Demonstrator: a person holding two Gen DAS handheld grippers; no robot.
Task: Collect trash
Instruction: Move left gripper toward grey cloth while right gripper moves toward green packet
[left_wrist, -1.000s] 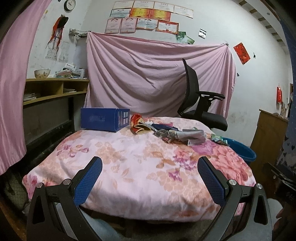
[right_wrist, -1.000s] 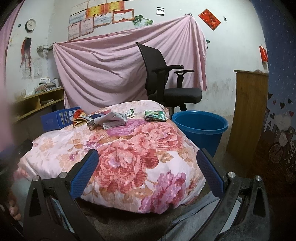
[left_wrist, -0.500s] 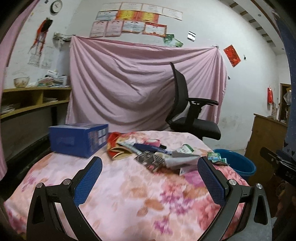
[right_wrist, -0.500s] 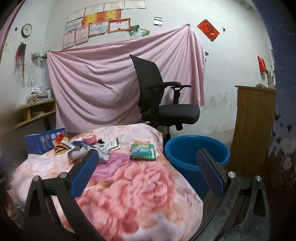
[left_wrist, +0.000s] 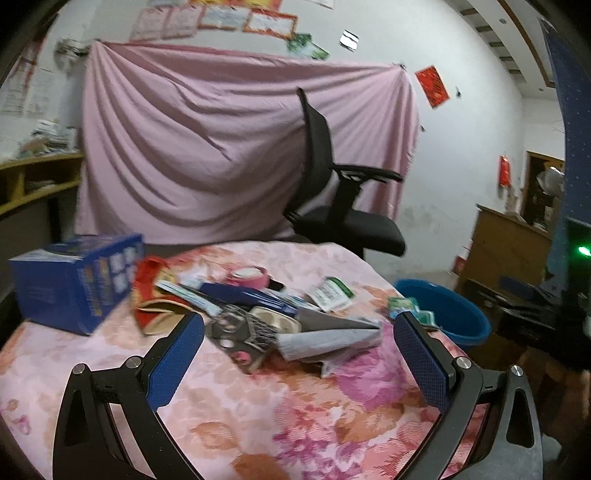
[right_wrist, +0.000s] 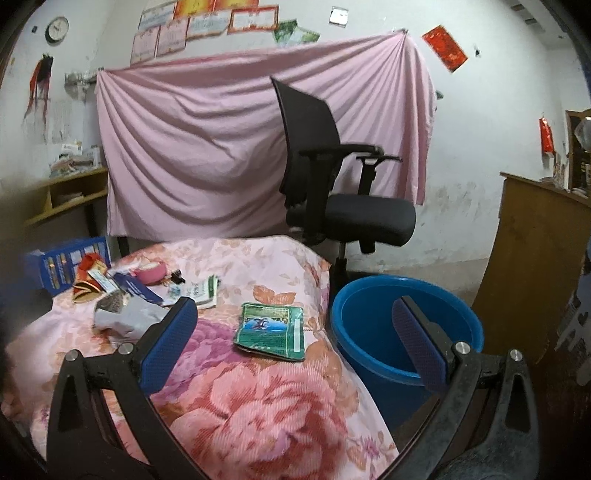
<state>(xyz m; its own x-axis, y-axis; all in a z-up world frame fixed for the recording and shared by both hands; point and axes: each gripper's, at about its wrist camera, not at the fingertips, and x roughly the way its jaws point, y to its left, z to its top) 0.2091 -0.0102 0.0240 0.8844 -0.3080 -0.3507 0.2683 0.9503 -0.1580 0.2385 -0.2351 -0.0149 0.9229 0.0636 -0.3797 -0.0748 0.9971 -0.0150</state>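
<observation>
A dim bedroom: a bed under a pink floral quilt (right_wrist: 280, 398), with a pink sheet hung on the wall behind. The left gripper (left_wrist: 299, 354) has its jaws spread wide and empty, framing a pile of trash (left_wrist: 258, 314) at twelve o'clock: wrappers, grey paper, cards. The right gripper (right_wrist: 295, 343) is likewise wide open and empty, with a green packet (right_wrist: 271, 330) lying flat just ahead at twelve o'clock. At two o'clock, beside the bed, stands a blue bucket (right_wrist: 369, 339), seemingly empty. Collecting has apparently not begun; next, probably, a descent onto one piece. A blue box (left_wrist: 74, 280) sits at ten o'clock.
</observation>
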